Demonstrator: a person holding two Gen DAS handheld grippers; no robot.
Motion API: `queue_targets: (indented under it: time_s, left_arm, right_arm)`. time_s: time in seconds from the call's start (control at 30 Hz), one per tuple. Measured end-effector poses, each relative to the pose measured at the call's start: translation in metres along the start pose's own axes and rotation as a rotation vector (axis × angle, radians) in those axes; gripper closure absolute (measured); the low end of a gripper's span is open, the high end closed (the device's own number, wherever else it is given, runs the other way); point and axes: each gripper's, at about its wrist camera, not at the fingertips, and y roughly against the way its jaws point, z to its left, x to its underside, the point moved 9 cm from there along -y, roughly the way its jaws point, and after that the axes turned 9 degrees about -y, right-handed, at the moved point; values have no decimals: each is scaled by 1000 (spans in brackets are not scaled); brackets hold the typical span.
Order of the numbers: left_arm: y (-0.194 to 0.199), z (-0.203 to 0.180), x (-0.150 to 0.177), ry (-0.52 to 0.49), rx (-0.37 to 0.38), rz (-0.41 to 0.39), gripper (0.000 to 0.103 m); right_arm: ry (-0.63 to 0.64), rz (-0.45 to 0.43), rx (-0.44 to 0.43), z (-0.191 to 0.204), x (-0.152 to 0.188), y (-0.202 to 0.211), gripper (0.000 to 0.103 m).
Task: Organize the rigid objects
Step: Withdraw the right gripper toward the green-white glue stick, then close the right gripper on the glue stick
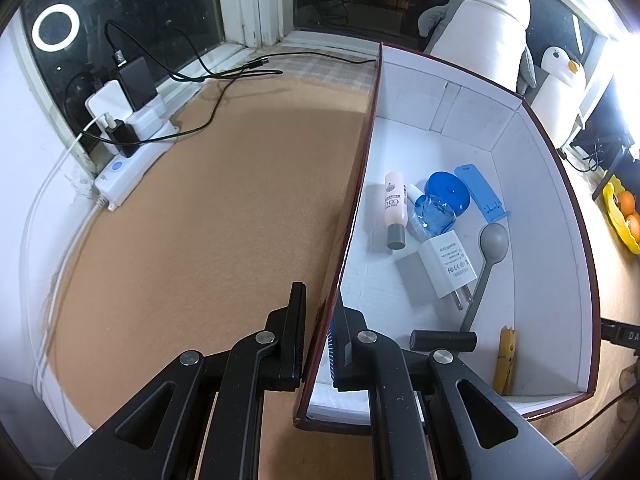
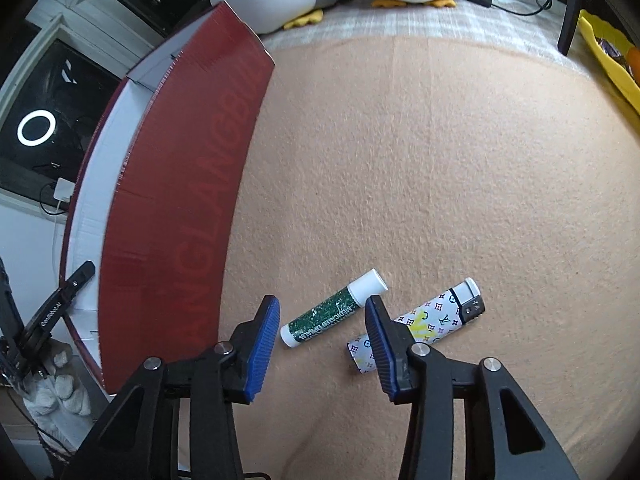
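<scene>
My left gripper (image 1: 320,300) is shut on the left wall of the red box (image 1: 356,200), white inside, with one finger on each side of the wall. Inside lie a pink tube (image 1: 394,210), a blue bottle (image 1: 436,212), a blue flat piece (image 1: 482,192), a white charger plug (image 1: 448,264), a grey spoon (image 1: 486,264), a black cylinder (image 1: 442,340) and a yellow clip (image 1: 505,360). In the right wrist view my right gripper (image 2: 322,306) stands open above the tan cloth. A green lip balm stick (image 2: 334,308) lies between its fingers, untouched. A patterned lighter (image 2: 420,324) lies just right of it. The red box (image 2: 180,184) stands to the left.
A white power strip (image 1: 128,168) with chargers and black cables lies at the window on the left. Two plush penguins (image 1: 484,20) sit behind the box. A yellow bowl (image 1: 620,216) with oranges stands at the far right. Tan cloth (image 2: 440,180) stretches beyond the lip balm.
</scene>
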Motion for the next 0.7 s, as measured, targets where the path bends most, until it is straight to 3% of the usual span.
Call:
queue_targets:
  time_s: [0.3, 0.5, 0.6, 0.7]
  left_arm:
    - [-1, 0, -1, 2, 2, 0, 94]
    - [-3, -1, -2, 5, 5, 0, 94]
    - [-2, -1, -1, 4, 5, 0, 94]
    - [-4, -3, -2, 6, 6, 0, 94]
  right_arm:
    - [-29, 45, 17, -3, 3, -18, 67]
    - [-12, 30, 62, 7, -5, -21, 68]
    - [67, 20, 128, 23, -11, -27, 73]
    - [124, 21, 164, 34, -11, -31, 89]
